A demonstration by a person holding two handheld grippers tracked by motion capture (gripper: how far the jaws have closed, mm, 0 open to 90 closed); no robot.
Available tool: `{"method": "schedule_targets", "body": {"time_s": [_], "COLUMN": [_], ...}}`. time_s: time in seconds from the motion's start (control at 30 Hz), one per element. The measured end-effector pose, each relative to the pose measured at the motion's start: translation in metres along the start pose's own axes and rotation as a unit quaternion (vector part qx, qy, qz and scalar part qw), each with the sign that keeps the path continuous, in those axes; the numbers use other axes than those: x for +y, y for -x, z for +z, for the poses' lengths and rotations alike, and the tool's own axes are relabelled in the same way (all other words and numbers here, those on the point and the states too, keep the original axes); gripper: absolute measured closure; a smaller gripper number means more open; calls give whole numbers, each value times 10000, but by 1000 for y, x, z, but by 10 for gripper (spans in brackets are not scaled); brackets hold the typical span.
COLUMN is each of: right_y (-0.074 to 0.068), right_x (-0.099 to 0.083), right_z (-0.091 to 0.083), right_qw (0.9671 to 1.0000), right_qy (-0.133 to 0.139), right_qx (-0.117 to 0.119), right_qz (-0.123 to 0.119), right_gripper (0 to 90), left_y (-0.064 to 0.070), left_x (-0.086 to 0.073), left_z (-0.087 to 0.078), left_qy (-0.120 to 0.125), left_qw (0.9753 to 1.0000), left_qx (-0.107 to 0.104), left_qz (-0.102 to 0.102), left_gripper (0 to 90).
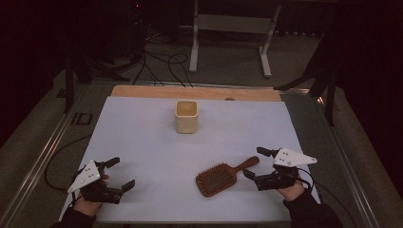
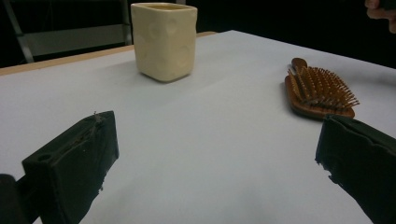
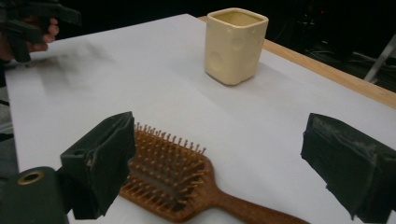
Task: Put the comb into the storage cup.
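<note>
- The hairbrush (image 1: 222, 177) lies bristles up on the white table (image 1: 142, 137), just to the left of the right gripper (image 1: 253, 163), with its handle end pointing up into the gap between that gripper's jaws.
- From the right gripper view, the brush head (image 3: 163, 175) sits right by the near jaw and the handle runs across underneath; jaws are spread wide, nothing held, and I can't tell if the near jaw touches the bristles.
- The left gripper (image 1: 122, 174) is well off to the brush's far side, also wide open and holding nothing, just resting low over the table.
- The cream cup (image 1: 186, 116) stands upright farther ahead of both grippers, between them, well apart from the brush.
- What could go sideways, I'd guess: closing on the bristles instead of the handle would give a squishy, slippy hold.
- The handle is smooth and round, so an off-centre pinch could make the brush swivel head-down.
- If the brush is headed for the cup, bumping the rim could tip that cup, since only 1 gripper is close.
</note>
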State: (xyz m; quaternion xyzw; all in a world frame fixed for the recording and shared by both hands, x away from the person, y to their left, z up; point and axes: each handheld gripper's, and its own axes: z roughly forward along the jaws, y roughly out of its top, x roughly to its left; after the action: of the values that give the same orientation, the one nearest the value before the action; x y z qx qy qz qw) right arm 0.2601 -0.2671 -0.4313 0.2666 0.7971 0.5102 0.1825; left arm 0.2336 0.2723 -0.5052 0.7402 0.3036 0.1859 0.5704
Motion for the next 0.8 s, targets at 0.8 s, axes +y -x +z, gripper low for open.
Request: {"method": "schedule_targets", "body": {"time_s": [0.8], "right_y": [41], "right_x": [2], "right_z": [36], "right_qw": [9987], "right_qy": [-455], "right_qx": [-161], "right_qz": [168], "right_gripper": [255], "left_y": [-1], "left_x": [0], "left_z": [0], "left_qy": [20], "left_qw": [10000], "left_qx": [-19], "left_qz": [-20], "left_gripper": [0]}}
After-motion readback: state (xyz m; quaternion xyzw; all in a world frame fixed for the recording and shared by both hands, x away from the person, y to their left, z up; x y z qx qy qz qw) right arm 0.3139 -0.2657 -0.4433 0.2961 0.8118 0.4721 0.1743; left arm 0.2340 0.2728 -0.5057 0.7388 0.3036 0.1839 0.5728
